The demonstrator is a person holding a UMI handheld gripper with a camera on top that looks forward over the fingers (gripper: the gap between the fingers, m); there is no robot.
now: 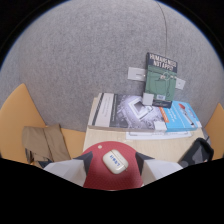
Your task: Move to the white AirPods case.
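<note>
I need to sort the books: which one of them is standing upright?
The dark green book leaning against the grey wall; the grey one and the blue one lie flat on the desk.

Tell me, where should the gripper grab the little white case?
Probably across its two long sides, coming down from above. The white case lies flat on the red mat, turned at a slant, so the gripper may need a small twist. It stands between the open fingers, which do not press on it.
</note>
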